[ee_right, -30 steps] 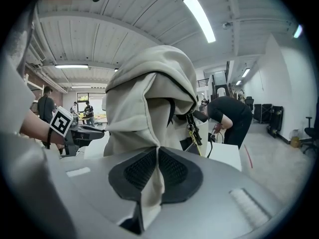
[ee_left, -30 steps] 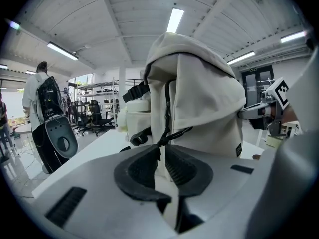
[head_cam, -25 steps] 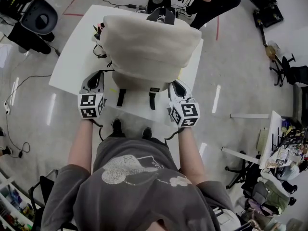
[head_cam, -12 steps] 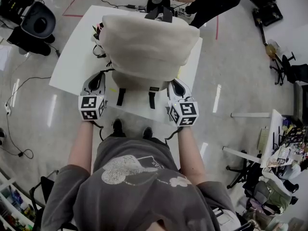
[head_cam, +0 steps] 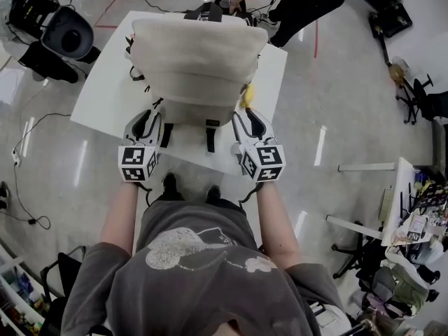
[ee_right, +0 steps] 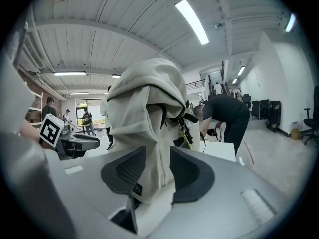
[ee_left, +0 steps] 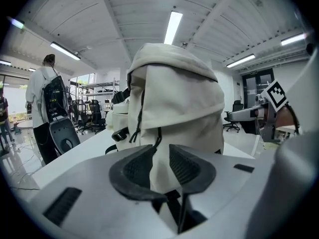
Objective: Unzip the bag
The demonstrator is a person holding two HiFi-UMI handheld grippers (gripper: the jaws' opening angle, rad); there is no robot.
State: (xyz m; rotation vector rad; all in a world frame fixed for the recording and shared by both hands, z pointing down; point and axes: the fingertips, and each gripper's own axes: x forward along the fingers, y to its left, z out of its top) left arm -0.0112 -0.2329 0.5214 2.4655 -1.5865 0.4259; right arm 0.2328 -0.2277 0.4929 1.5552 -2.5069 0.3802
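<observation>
Dealing w/ cream bag (head_cam: 199, 54), upright on white table (head_cam: 98, 89), base close to near edge, dark straps (head_cam: 209, 137) hanging at front. Opening both sets of jaws right now: left gripper (head_cam: 149, 127) slackening round bag's near-left bottom corner, right gripper (head_cam: 246, 124) doing same at near-right corner, w/ fabric btwn pads each side but not clamped. Leaves a tall soft bag w/o support, so could sag or tip fwd off the edge if bumped on withdrawal. Could also snag loose cloth on ribbed pads when backing out, dragging whole thing toward person. Can't pick out zip puller for certain in any view; prob. higher up, near dark cord (ee_left: 142, 116) on left side or dark cords w/ yellowish tag (ee_right: 185, 128) on right. Risks grabbing a cord or strap instead of puller, esp. w/ wide jaws. Needs one gripper pinning fabric while other pulls; otherwise would lift or slide bag rather than run zip. Might jam zip under folded top flap. Also worth minding person in black (head_cam: 301, 2) at far side of table, close to bag's far end.
</observation>
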